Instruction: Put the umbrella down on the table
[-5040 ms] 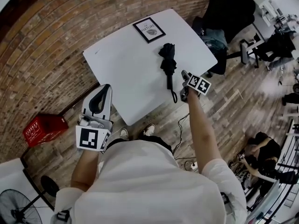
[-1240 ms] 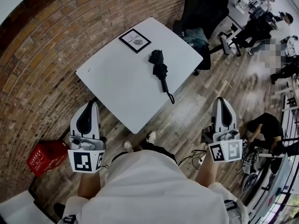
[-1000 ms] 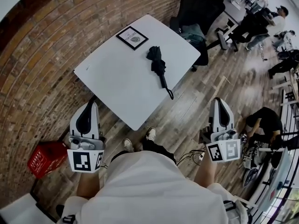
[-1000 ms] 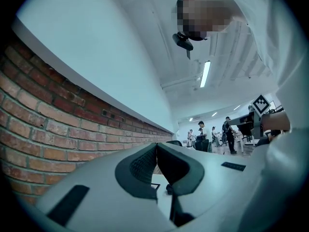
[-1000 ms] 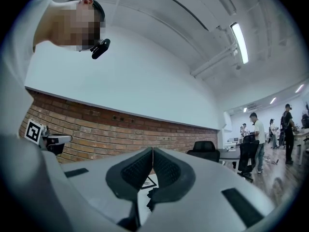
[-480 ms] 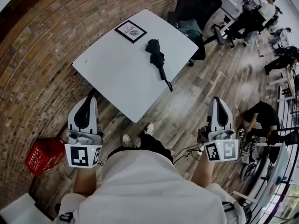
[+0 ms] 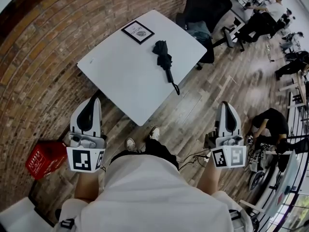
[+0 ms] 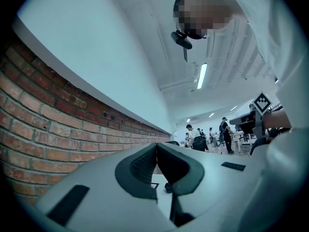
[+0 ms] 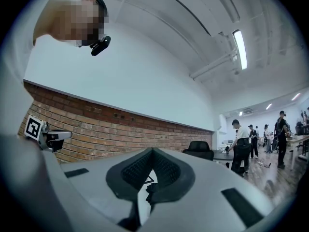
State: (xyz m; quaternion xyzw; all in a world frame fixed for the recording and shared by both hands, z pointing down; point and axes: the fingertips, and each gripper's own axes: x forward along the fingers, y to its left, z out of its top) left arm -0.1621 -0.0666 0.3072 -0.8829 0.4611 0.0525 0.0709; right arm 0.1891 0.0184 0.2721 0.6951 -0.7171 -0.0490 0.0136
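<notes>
The task looks done: the folded black fabric umbrella (image 7: 165,64) lies on the white table (image 7: 120,86), well ahead of the left claw (image 7: 92,102) and right claw (image 7: 227,105), both clenched empty.

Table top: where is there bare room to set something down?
The wide left and near part of the table, from the picture frame and umbrella to the near corner, is bare. The far end holds both.
</notes>
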